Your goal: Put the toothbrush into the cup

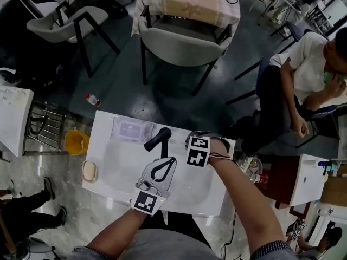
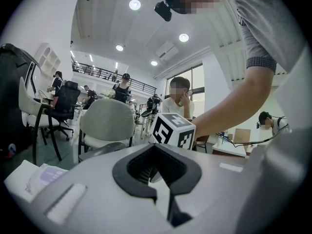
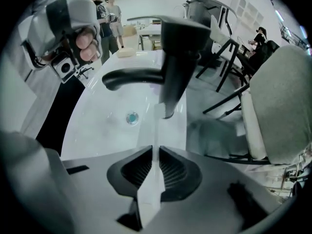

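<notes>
My right gripper (image 3: 155,152) is clamped on the thin white toothbrush (image 3: 156,126), held over the sink (image 3: 107,130) by the faucet (image 3: 173,57). It seems light, stiff and slick, so I'd pinch mid-handle. My left gripper (image 2: 155,149) is closed, empty

The head view is dim and underexposed: the floor (image 1: 179,99) is nearly black and only the white washbasin (image 1: 105,191) catches light. Round ceiling lights (image 2: 135,4) and a window (image 2: 199,82) brighten the left gripper view. Both gripper views bow toward black corners, and the toothbrush (image 3: 151,189) close to the lens is soft.
</notes>
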A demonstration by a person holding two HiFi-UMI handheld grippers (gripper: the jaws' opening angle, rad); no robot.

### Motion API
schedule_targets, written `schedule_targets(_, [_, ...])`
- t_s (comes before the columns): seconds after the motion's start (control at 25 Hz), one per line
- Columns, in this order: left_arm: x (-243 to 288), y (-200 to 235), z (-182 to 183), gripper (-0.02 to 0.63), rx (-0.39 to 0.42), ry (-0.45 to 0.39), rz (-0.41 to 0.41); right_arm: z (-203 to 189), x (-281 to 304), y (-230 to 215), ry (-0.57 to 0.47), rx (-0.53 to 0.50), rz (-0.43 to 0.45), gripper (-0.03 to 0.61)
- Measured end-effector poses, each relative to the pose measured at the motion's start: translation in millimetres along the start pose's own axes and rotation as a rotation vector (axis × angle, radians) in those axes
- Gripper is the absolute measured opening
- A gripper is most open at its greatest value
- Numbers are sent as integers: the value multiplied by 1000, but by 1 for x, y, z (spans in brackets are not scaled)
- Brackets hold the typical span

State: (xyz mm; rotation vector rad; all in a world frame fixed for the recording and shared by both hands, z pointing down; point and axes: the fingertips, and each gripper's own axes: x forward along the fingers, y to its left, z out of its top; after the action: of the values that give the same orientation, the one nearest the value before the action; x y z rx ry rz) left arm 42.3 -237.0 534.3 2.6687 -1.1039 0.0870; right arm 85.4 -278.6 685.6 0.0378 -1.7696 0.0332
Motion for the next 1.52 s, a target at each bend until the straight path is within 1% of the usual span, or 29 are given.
schedule_targets(0.32, [-5,-5,12,8,27,-5,-2,14,-32,1,-18,-46,-54,51])
schedule_targets(0.52, [-8,-8,19,8,28,-9,7,18,-52,-1,-28,-63,-94,51])
schedule_targets(0.64, [-9,-11,24,8,43,-20,4,18,-65,0,-36,-66,-118,51])
schedule_targets(0.72, [-8,-13,27,8,46,-24,4,19,-75,3,-60,-52,-135,51])
schedule_targets(0.8, [-8,-15,29,8,46,-25,5,19,-86,6,-99,-19,-151,51])
schedule_targets(0.96, [-4,-18,34,8,52,-31,4,17,-110,12,-217,97,-194,51])
schedule_targets(1.04, [-1,-22,38,8,69,-41,-7,15,-124,13,-276,154,-233,51])
schedule_targets(1.2, [2,-32,45,8,65,-41,-20,10,-156,17,-392,251,-326,51])
schedule_targets(1.28, [4,-37,47,8,89,-47,-35,8,-173,20,-462,309,-368,51])
schedule_targets(1.4, [11,-47,51,8,90,-43,-56,0,-196,25,-569,401,-425,51])
schedule_targets(1.52, [19,-57,50,8,123,-55,-93,-13,-214,29,-651,474,-492,51])
